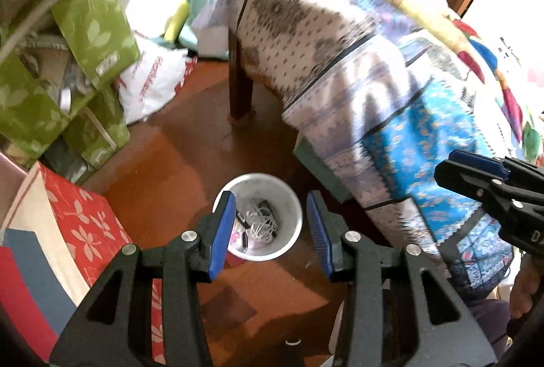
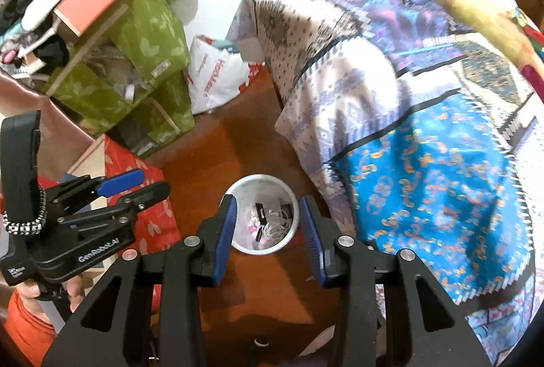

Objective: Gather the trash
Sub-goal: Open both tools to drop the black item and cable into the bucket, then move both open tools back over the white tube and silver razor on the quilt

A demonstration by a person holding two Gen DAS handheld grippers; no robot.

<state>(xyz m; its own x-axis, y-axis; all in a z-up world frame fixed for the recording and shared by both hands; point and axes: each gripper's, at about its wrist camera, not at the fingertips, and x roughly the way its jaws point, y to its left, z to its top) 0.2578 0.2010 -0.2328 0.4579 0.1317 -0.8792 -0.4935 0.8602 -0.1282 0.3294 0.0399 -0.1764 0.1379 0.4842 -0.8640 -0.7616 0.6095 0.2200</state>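
Judged well along: inside the white bin (image 1: 258,217) lie white tangled cords and small dark bits, with something pink near the bin's wall. No loose trash to be seen on the brown floor (image 1: 176,156) around the bin, though the part under the patterned bedspread (image 1: 391,102) stays hidden, so cannot tell whether anything is left to pick up.

Left gripper (image 1: 270,231) above the bin, jaws apart, nothing between the blue pads; seen through the gap, the bin's mouth directly below. Right gripper (image 2: 267,236) likewise over the bin, jaws apart and empty, the bin framed between them. Bin standing upright on the floor, just beside the bedspread's hanging edge, near the red flowered box (image 1: 88,231).
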